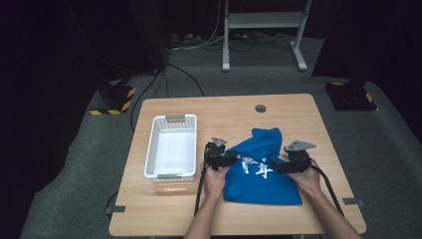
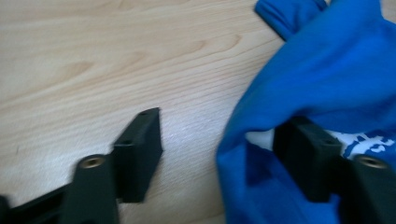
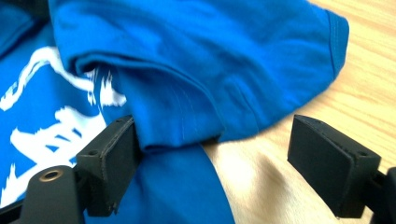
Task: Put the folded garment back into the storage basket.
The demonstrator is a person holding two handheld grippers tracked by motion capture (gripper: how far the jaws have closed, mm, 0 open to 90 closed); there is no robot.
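A blue T-shirt [image 1: 261,174] with white print lies partly folded on the right half of the wooden table [image 1: 224,109]. My left gripper [image 1: 233,160] is at the shirt's left edge. Its jaws stand open, and the shirt's edge [image 2: 327,70] drapes over the right one while bare wood lies by the left one [image 2: 219,126]. My right gripper [image 1: 274,165] is at the shirt's right side. It is open too [image 3: 215,126], with a fold of the shirt [image 3: 201,46] lying between the jaws and resting against the left one.
A white plastic basket [image 1: 154,144] stands empty on the table's left half, close to my left hand. A round cable hole [image 1: 260,108] sits near the far edge. Beyond the table are a grey floor, cables and a metal stand [image 1: 263,35].
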